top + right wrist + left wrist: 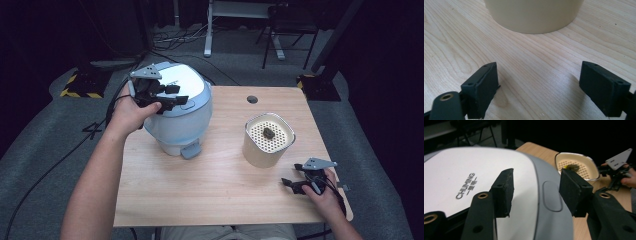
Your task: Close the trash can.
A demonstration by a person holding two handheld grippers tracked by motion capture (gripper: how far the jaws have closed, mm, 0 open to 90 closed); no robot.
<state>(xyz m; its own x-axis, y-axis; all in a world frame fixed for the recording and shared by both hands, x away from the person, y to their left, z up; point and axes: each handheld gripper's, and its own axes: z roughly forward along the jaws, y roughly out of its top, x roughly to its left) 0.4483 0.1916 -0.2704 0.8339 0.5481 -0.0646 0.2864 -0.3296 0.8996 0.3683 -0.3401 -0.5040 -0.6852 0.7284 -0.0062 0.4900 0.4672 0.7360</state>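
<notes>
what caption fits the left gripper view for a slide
Open left claw poised over the cooker lid, with the beige basket and right claw beyond.

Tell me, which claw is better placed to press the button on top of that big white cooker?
Probably the left claw. It hovers open right over the cooker's lid, with the button between its jaws. The right claw sits open low on the table, near the cream container.
</notes>
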